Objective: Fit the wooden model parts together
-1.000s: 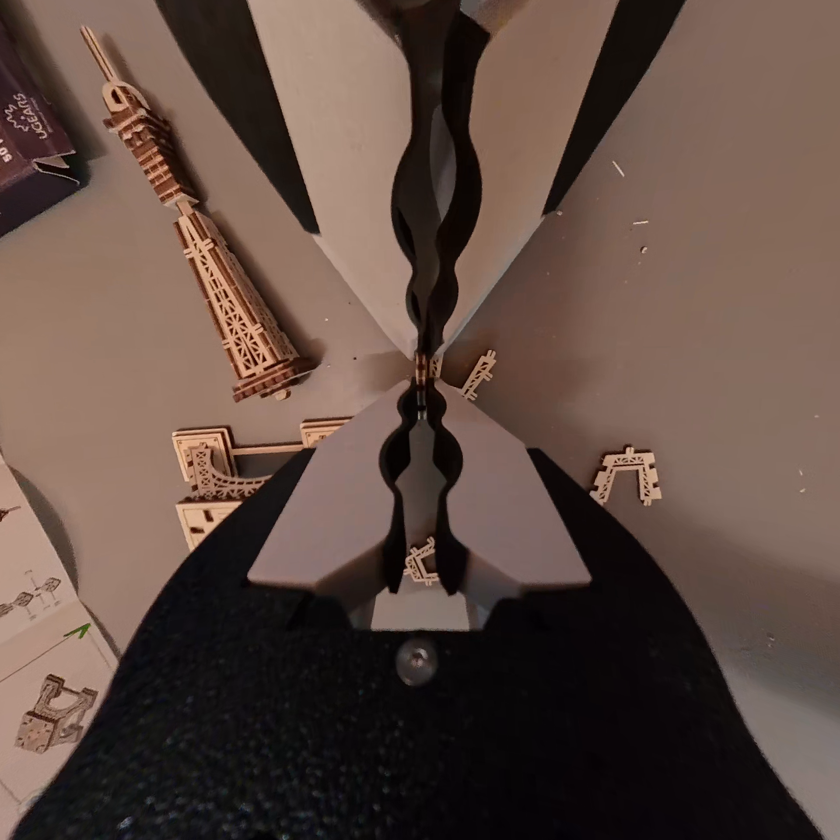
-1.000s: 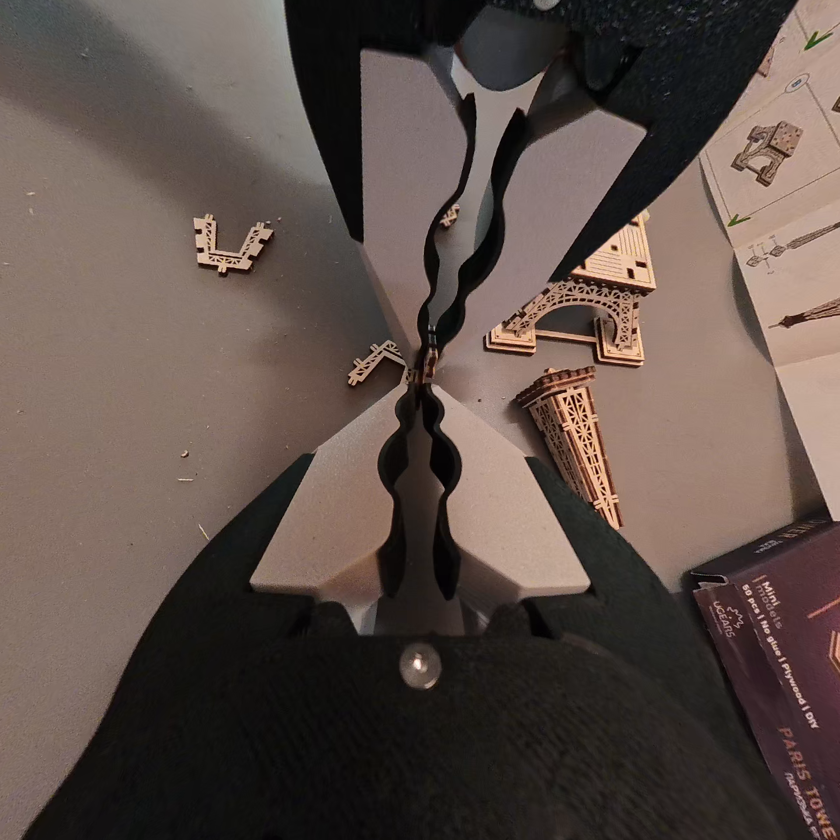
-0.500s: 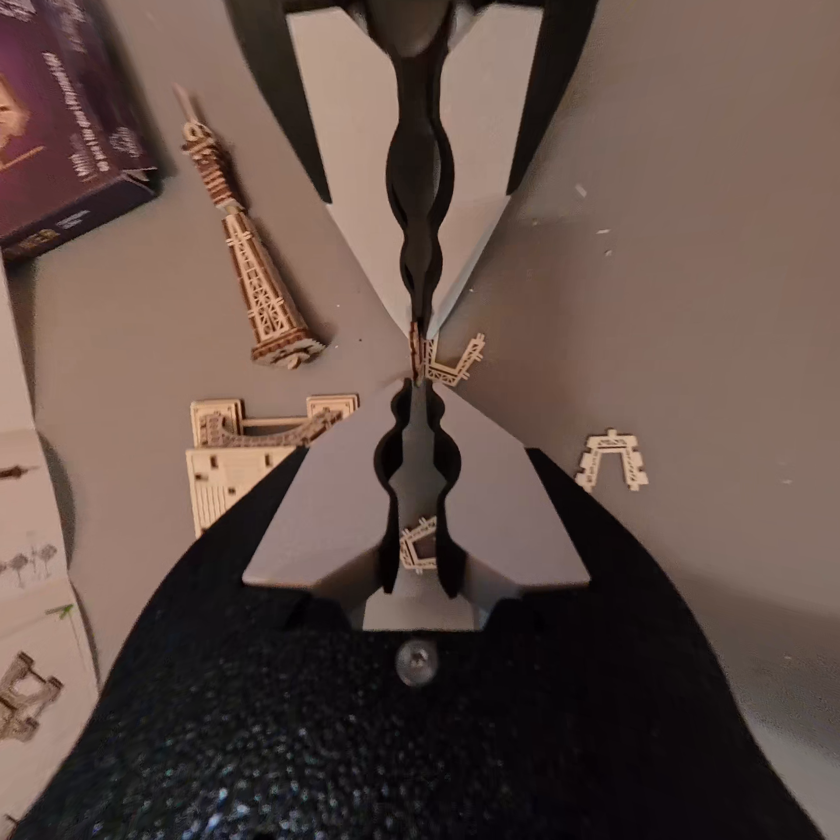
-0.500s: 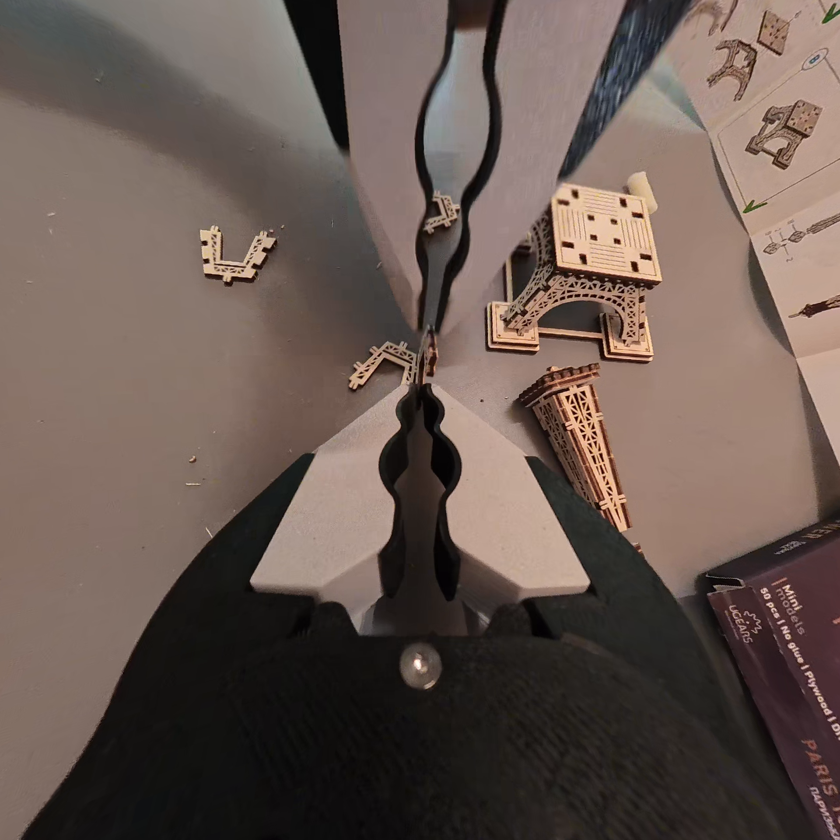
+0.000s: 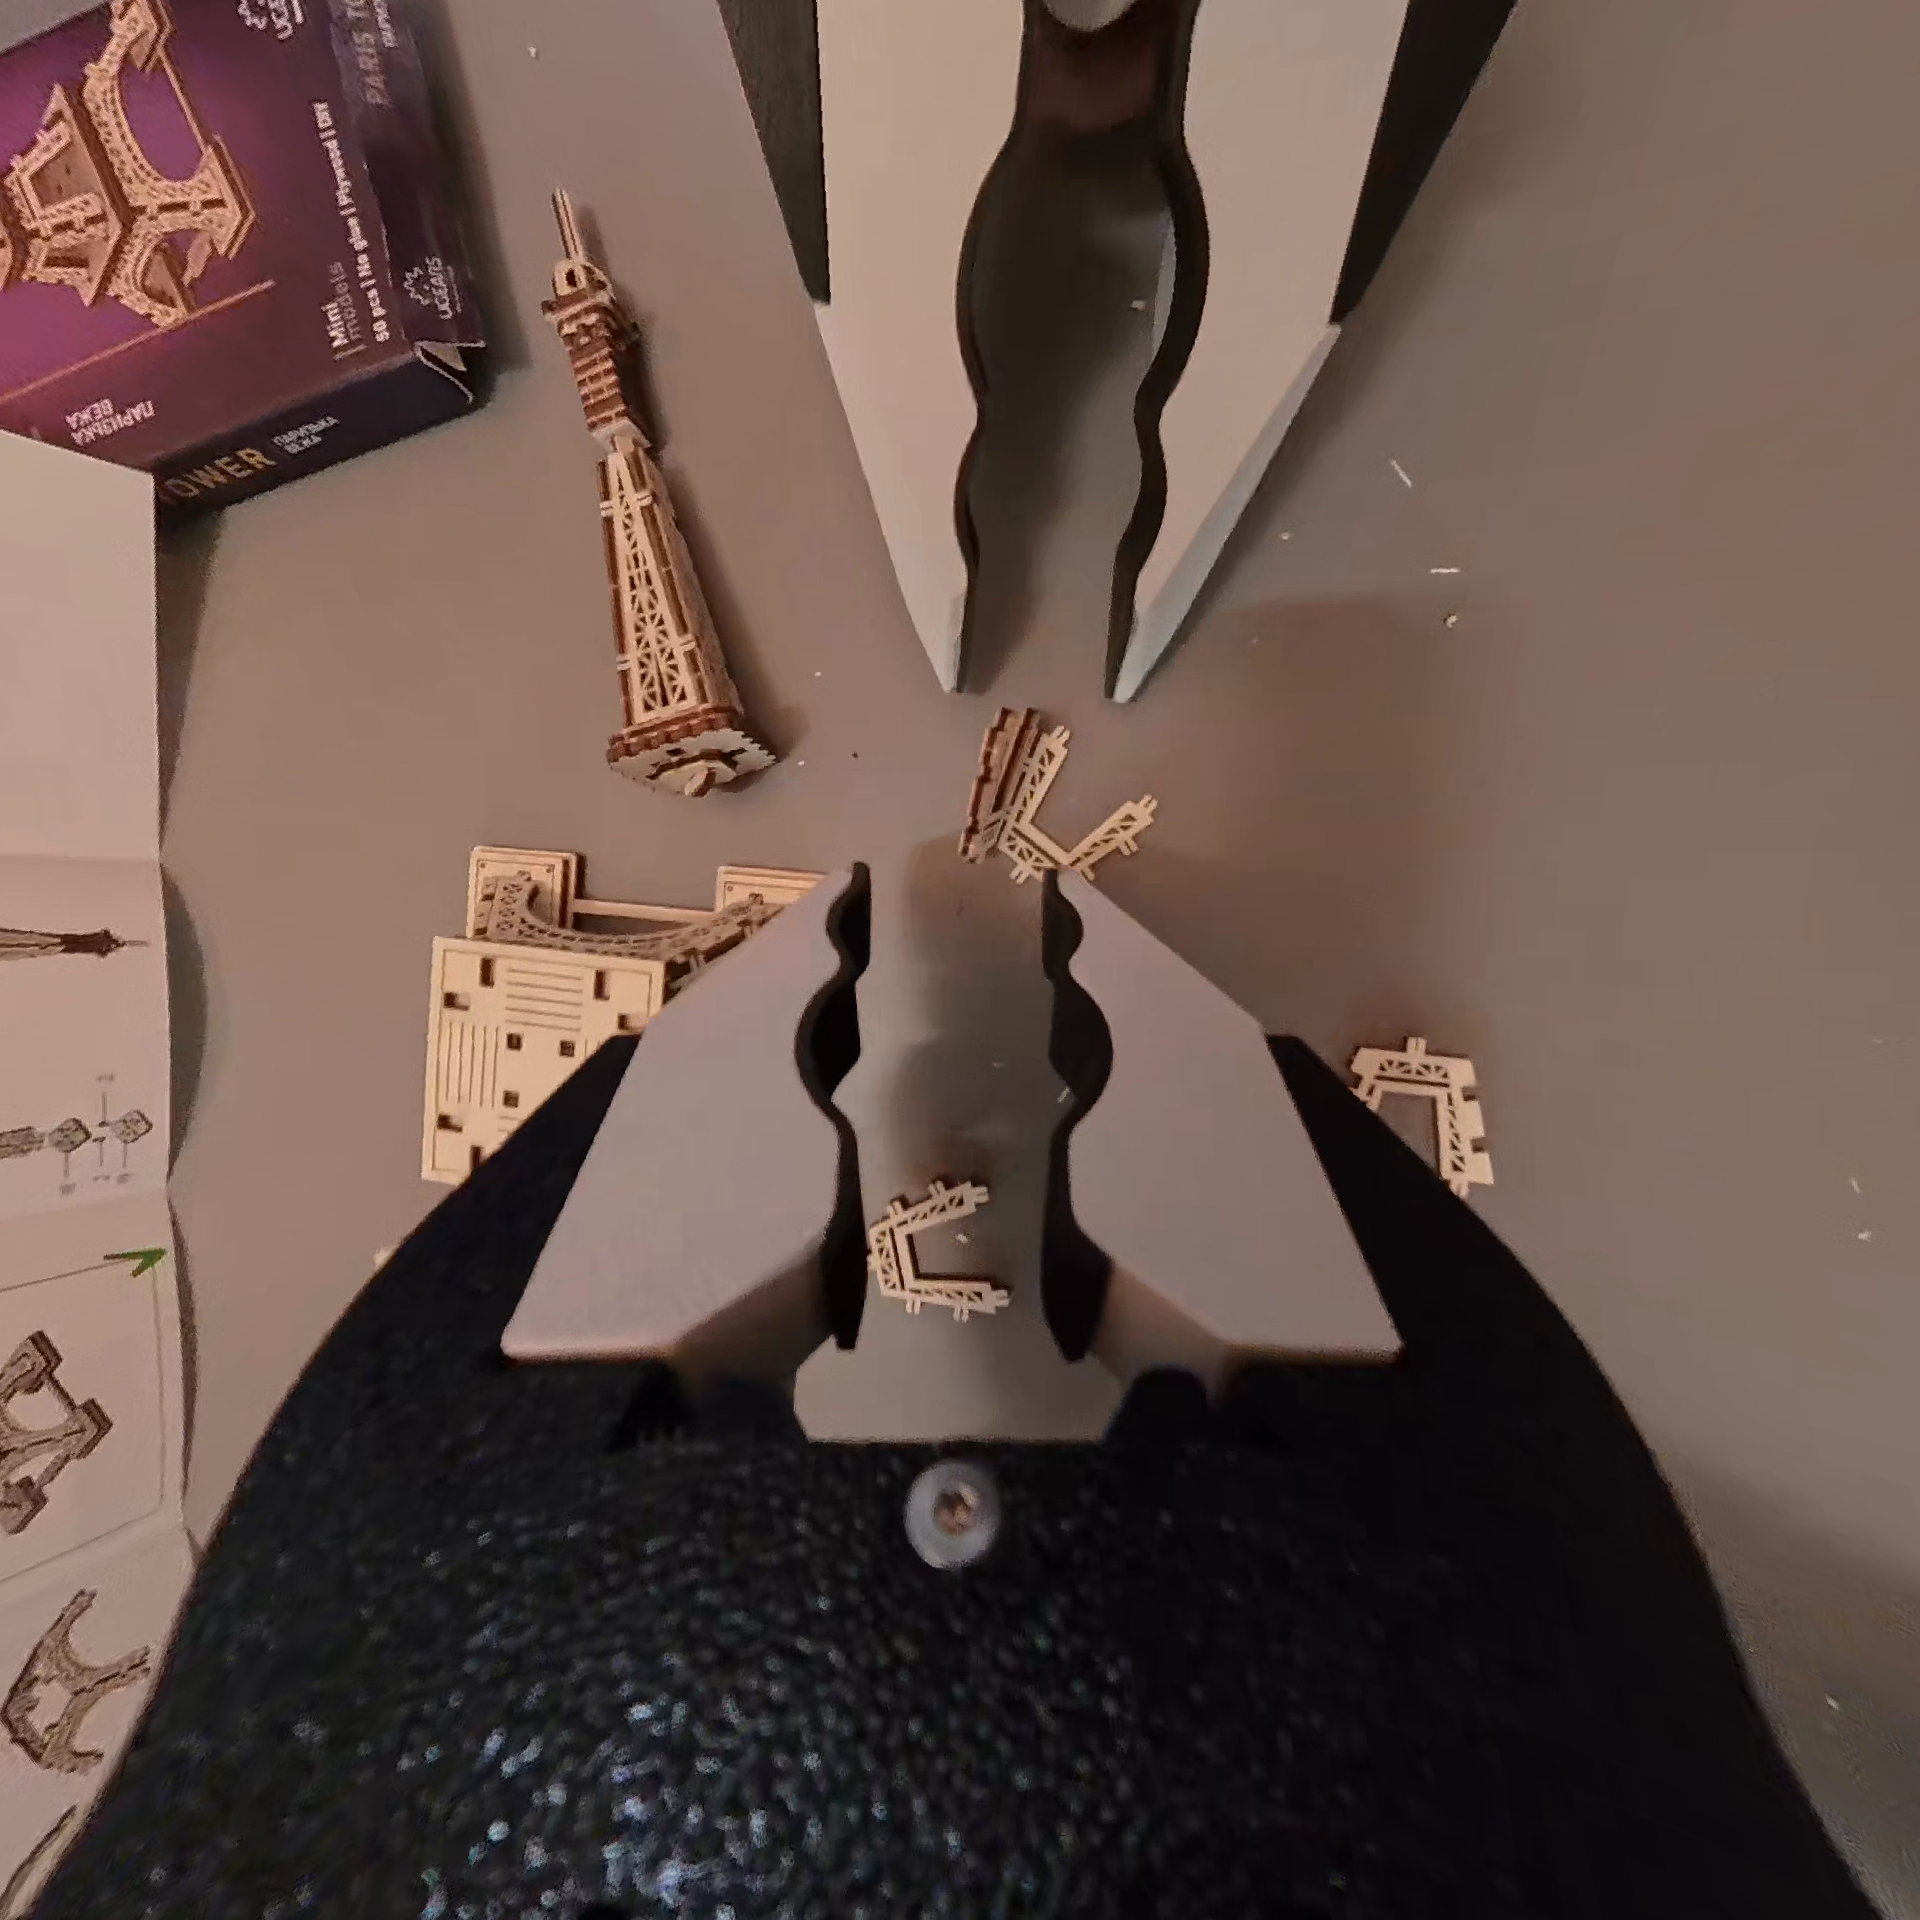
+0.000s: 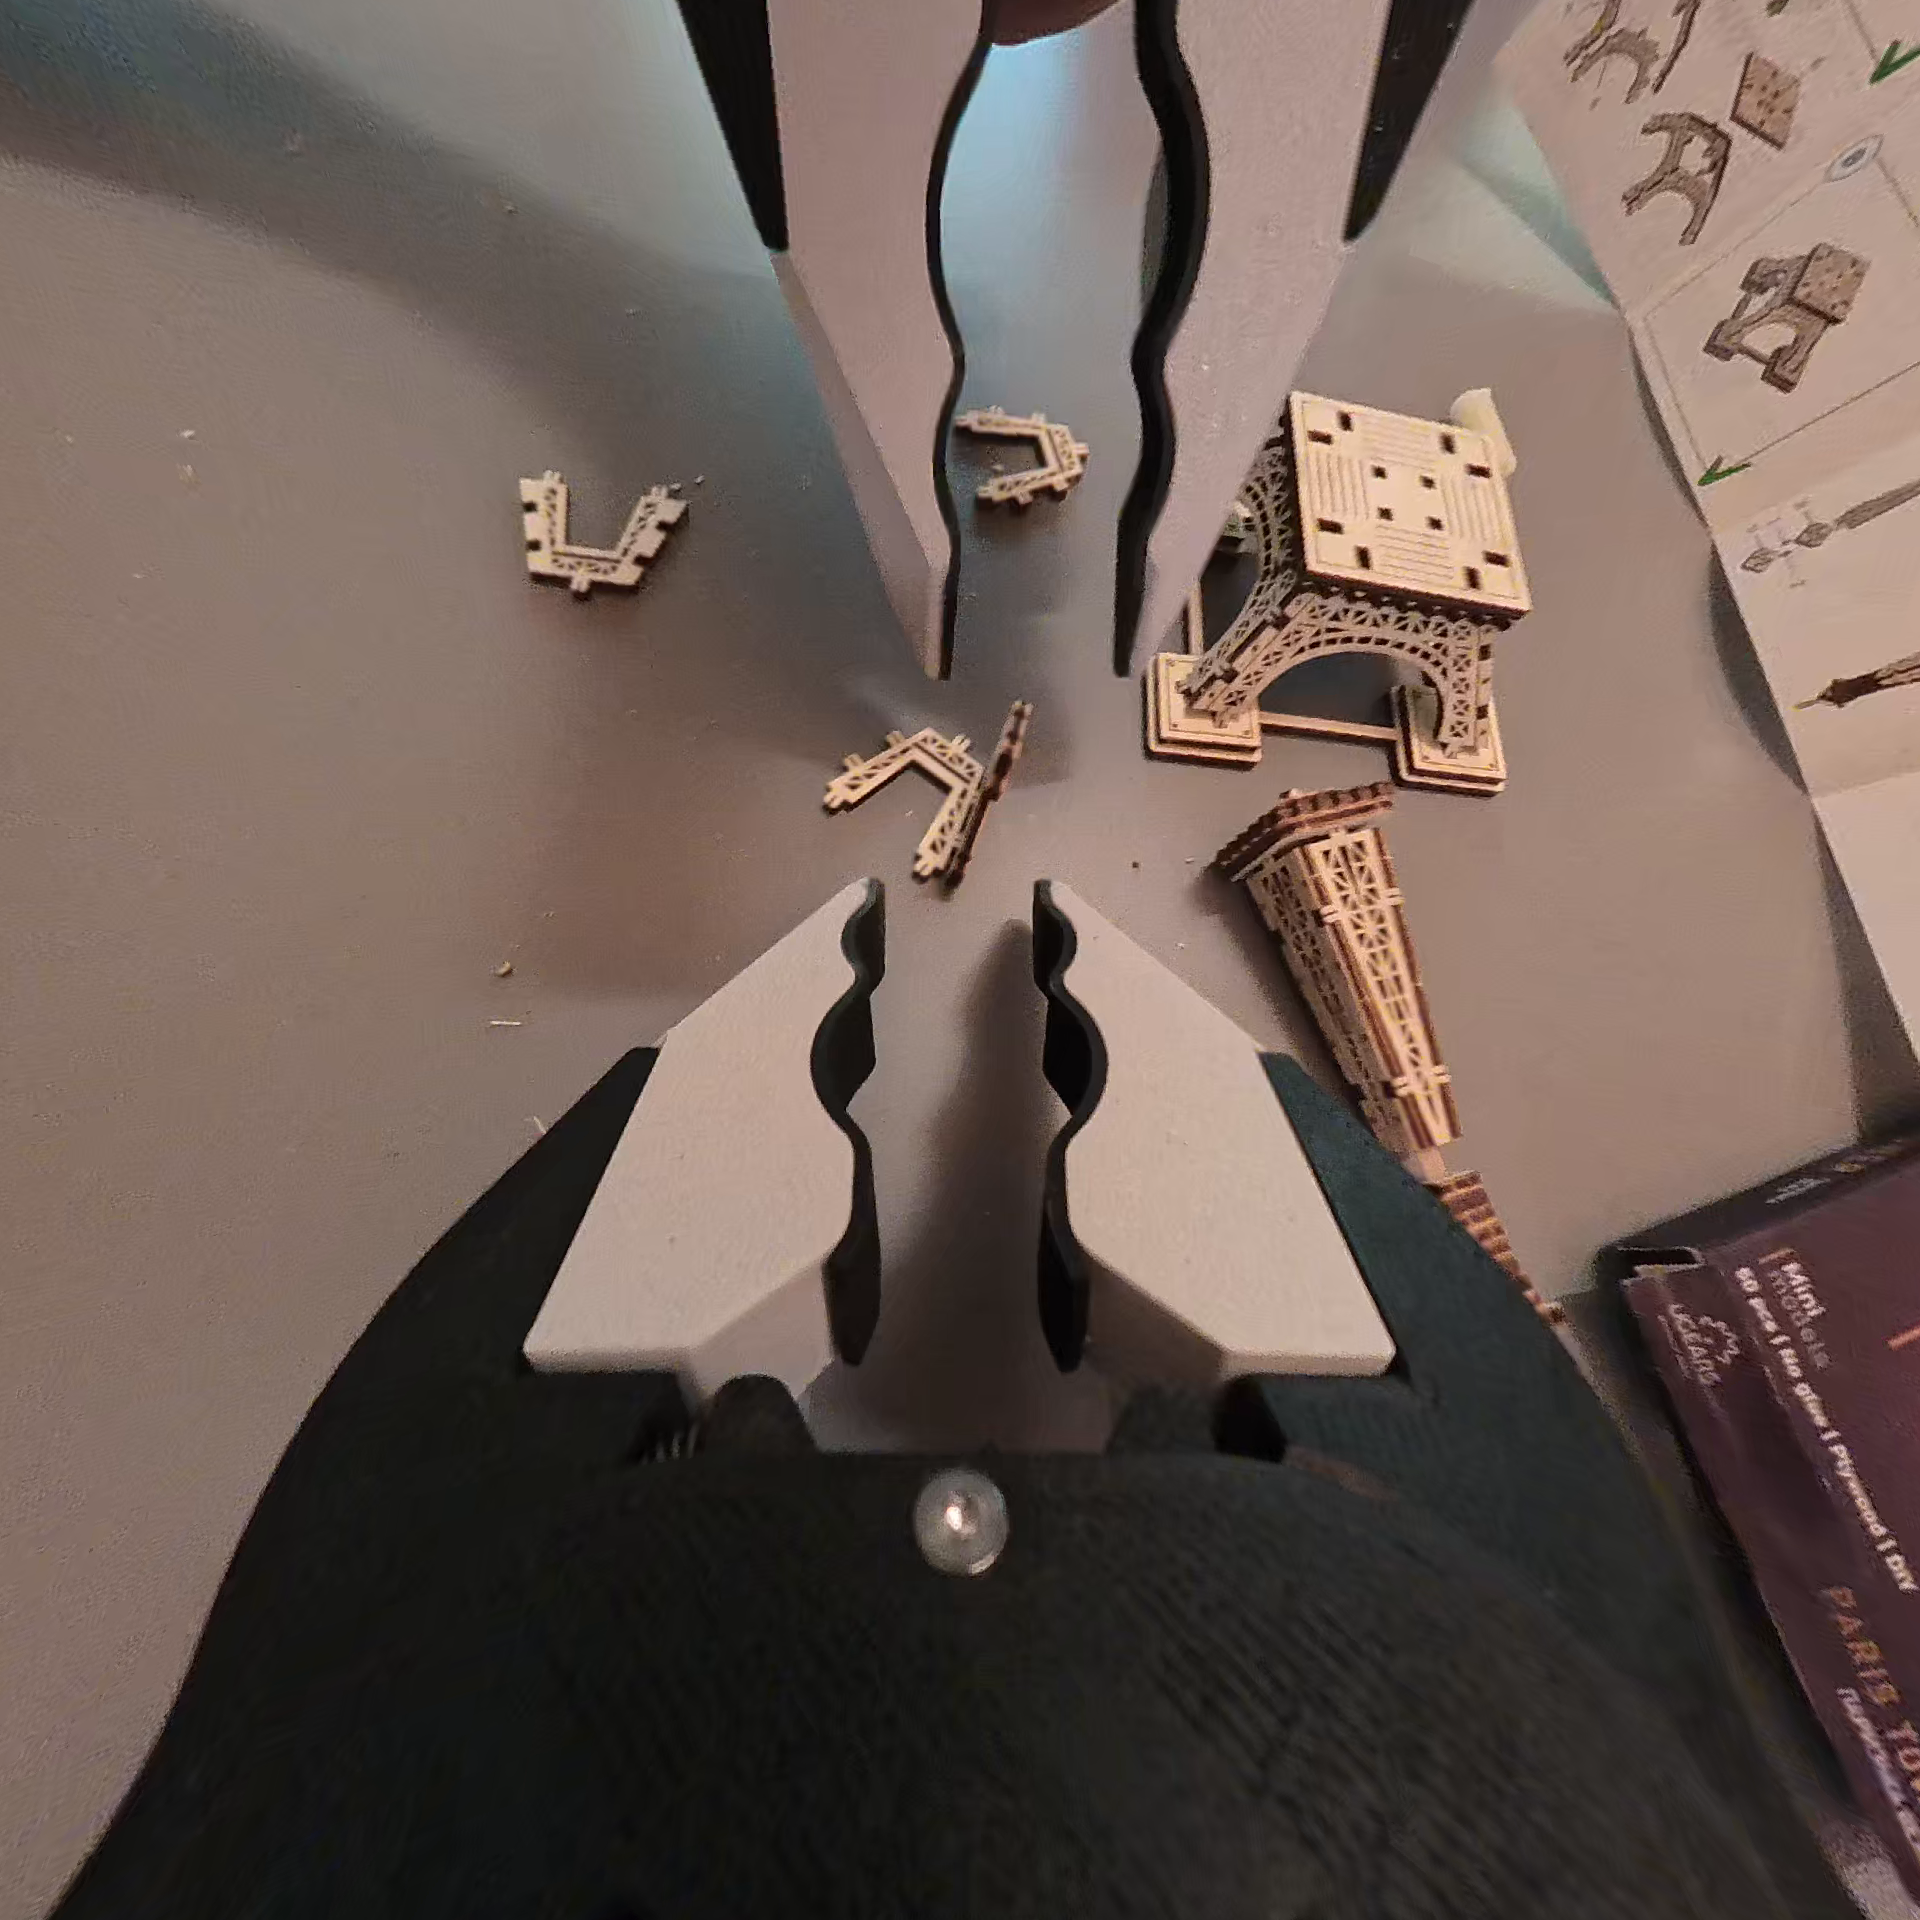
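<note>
Behind the left gripper (image 5: 954, 883) the wooden tower base (image 5: 540, 1029) is partly hidden, and the purple box (image 5: 197, 239) and paper sheet (image 5: 73, 1039) are cut off at the edge. Everything lies on a plain grey table (image 5: 1558, 727) in dim light, with tiny wood crumbs about. Both grippers are spread wide and hold nothing. The right gripper (image 6: 958, 894) faces the left one tip to tip. Between them lie the joined wooden pieces (image 6: 940, 784), one tilted up. The tower top (image 6: 1351, 956) lies flat nearby.
</note>
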Demonstrator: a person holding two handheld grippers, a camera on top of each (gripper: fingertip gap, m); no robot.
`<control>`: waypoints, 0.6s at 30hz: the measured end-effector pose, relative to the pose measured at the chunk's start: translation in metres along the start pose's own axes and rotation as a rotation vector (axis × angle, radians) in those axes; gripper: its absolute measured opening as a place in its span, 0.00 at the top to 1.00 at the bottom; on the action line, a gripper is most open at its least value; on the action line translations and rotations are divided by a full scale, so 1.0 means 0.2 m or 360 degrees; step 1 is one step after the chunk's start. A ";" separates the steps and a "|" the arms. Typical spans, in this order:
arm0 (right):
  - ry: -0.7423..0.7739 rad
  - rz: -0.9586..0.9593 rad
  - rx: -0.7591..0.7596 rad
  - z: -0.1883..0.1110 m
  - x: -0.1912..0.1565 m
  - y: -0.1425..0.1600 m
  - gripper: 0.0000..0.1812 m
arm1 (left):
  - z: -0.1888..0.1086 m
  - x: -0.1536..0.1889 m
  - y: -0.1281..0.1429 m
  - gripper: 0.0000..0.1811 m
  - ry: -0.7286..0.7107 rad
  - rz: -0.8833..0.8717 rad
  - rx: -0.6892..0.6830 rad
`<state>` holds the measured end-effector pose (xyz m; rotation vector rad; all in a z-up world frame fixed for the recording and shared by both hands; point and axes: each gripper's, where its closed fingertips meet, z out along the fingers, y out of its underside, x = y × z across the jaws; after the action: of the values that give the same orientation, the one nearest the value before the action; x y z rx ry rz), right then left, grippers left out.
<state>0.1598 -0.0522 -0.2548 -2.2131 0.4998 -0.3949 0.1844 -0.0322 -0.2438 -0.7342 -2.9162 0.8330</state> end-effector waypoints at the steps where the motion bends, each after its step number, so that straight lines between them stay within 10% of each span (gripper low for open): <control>1: -0.0004 -0.0006 -0.0019 0.01 -0.01 0.00 0.85 | 0.01 0.01 -0.01 0.82 -0.0012 0.0015 0.0004; 18: 0.0098 0.0025 -0.0059 0.06 0.00 -0.02 0.89 | 0.12 0.05 -0.03 0.89 0.0035 0.0107 -0.0019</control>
<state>0.1666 -0.0418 -0.2595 -2.2368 0.5610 -0.4499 0.1698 -0.0456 -0.2626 -0.8413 -2.8943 0.8080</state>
